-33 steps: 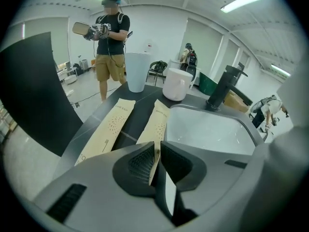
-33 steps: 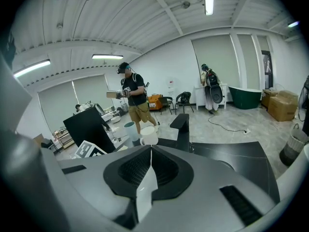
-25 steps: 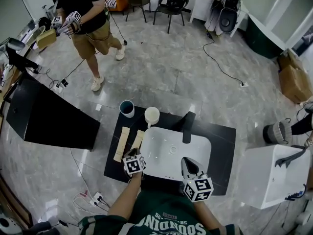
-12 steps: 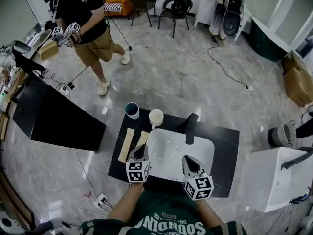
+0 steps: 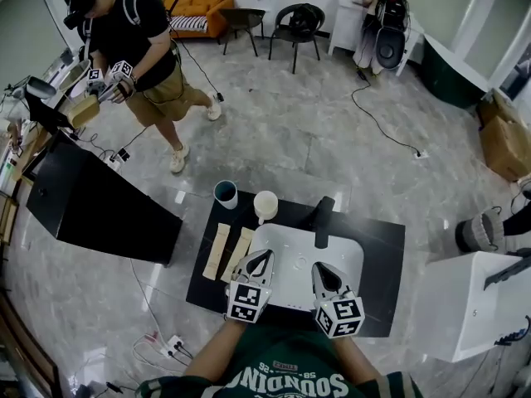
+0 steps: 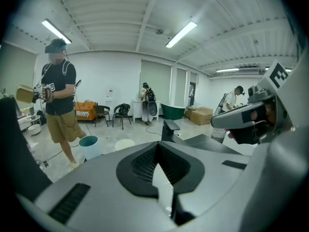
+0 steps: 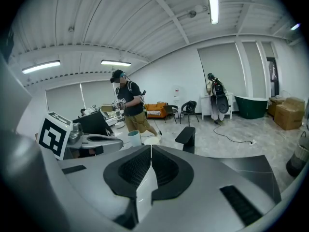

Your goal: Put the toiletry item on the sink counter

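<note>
We mount the head camera above the person. It faces steeply down, close over the white sink basin (image 5: 286,243) and black counter (image 5: 382,239), with wide floor (image 5: 290,123) beyond. We mount 1 camera on the left gripper (image 5: 259,259) and 1 on the right gripper (image 5: 325,274). Each sits just behind its own jaws and faces along them, near level, across the room. All 3 views share the black faucet (image 5: 322,218), the teal cup (image 5: 226,194) and the standing person (image 5: 137,48). Each gripper view catches the other gripper at its edge.

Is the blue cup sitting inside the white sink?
No, the blue cup stands on the dark counter beyond the sink, beside the cream cup.
</note>
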The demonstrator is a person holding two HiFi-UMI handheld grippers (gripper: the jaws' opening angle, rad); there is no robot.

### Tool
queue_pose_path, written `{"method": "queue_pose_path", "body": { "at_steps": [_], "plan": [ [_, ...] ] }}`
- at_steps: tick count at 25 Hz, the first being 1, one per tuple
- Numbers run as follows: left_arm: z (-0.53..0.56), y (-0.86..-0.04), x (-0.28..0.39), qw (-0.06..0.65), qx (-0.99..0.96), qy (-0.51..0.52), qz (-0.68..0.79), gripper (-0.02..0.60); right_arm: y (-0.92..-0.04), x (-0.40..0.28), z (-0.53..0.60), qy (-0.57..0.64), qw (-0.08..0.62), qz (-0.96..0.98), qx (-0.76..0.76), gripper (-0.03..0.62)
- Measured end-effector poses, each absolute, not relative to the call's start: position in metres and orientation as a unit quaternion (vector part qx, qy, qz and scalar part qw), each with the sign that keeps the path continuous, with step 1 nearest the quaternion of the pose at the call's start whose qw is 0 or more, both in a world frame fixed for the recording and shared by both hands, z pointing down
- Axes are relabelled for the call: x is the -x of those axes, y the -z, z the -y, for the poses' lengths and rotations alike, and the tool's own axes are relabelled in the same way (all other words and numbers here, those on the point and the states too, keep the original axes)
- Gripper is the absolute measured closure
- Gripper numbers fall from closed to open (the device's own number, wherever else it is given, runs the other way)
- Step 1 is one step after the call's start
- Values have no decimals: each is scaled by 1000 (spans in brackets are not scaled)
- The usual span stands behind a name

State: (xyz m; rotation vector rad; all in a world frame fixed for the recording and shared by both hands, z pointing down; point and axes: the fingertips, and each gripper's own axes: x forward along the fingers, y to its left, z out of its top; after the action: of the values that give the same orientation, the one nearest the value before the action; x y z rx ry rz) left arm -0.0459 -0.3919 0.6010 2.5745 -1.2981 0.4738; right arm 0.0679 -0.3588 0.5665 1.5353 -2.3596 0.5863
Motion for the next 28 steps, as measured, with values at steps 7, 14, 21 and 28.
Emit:
{"method": "queue_pose_path", "body": {
  "at_steps": [7, 14, 21, 28],
  "plan": [
    [390, -591, 30, 91, -890, -161, 416, 572, -571, -71, 355, -206, 131, 810, -533, 551],
    [388, -592, 29, 92, -889, -169, 415, 572, -568, -73, 351, -204, 136, 810, -534, 553],
    [381, -598, 25, 97, -891, -178, 407, 572, -569, -75, 347, -207, 134, 809, -533, 553],
    [377, -603, 24, 110, -892, -183, 400, 571, -569, -73, 343, -206, 135, 811, -531, 553]
  ]
}}
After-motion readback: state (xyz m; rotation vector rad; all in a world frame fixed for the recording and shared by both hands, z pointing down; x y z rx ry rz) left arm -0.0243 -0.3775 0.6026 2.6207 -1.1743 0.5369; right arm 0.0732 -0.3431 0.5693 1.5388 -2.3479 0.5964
